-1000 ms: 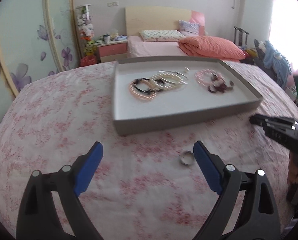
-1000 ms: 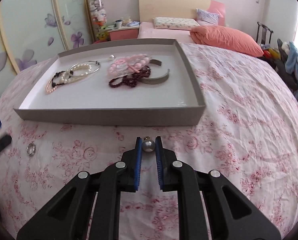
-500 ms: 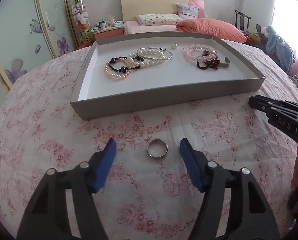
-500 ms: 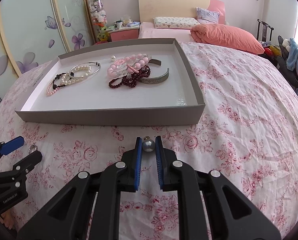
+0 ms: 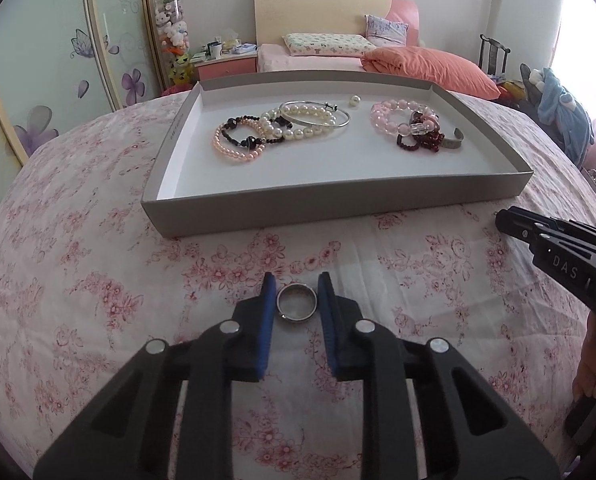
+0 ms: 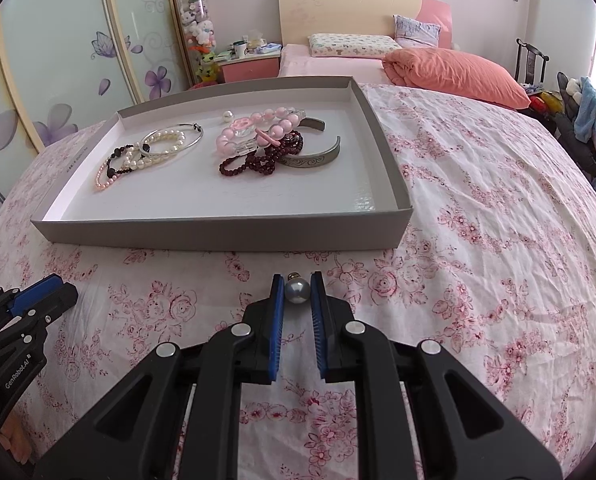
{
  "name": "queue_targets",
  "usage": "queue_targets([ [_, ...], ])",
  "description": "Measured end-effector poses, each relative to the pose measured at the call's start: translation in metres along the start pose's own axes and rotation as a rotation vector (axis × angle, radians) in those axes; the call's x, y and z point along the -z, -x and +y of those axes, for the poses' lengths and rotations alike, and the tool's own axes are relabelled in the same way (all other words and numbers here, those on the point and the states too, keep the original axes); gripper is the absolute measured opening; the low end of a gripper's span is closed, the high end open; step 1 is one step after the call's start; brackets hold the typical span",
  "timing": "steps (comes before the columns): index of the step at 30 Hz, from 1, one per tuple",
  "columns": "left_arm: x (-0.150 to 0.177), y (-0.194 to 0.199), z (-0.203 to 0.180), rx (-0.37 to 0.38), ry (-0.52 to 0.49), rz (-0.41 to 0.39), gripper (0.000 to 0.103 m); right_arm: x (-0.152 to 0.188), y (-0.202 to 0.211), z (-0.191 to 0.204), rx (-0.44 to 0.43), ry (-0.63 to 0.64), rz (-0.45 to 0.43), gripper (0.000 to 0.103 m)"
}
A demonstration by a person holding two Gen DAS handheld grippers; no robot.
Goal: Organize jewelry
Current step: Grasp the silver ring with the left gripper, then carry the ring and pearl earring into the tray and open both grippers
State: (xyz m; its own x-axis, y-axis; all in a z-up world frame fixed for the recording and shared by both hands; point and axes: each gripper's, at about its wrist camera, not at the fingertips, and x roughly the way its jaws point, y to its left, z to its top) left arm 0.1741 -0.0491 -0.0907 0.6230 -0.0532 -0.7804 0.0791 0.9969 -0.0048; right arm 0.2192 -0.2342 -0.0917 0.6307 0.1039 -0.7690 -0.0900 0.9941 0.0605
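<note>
A grey tray (image 5: 338,200) on the floral cloth holds pearl bracelets (image 5: 298,124), a pink bead bracelet (image 5: 398,114), dark red beads (image 5: 418,140), a metal cuff (image 5: 454,140) and a loose pearl (image 5: 354,100). My left gripper (image 5: 297,286) is shut on a silver ring (image 5: 297,303) just in front of the tray. My right gripper (image 6: 297,282) is shut on a grey pearl earring (image 6: 297,291), held near the tray's (image 6: 226,234) front wall. The right gripper also shows in the left wrist view (image 5: 506,220), the left gripper at the right wrist view's left edge (image 6: 54,290).
The pink floral cloth (image 6: 478,220) covers a round table. Beyond stand a bed with an orange pillow (image 5: 426,66), a nightstand (image 5: 226,66) and floral wardrobe doors (image 5: 38,80). A chair with blue clothes (image 5: 562,108) is at right.
My left gripper has moved to the ring and closed its fingers around it. My right gripper has kept the pearl earring, almost still.
</note>
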Motion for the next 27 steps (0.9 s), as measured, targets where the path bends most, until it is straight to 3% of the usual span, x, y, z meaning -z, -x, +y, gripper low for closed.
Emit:
queue_targets([
  [19,0.000,0.000,0.001,0.008,-0.001,-0.003,0.022,0.001,0.001,0.003,-0.003,0.004,-0.002,0.014],
  [27,-0.002,0.004,0.024,-0.010,0.056,-0.006,0.022,0.003,0.008,0.007,-0.033,0.008,-0.019,0.014],
])
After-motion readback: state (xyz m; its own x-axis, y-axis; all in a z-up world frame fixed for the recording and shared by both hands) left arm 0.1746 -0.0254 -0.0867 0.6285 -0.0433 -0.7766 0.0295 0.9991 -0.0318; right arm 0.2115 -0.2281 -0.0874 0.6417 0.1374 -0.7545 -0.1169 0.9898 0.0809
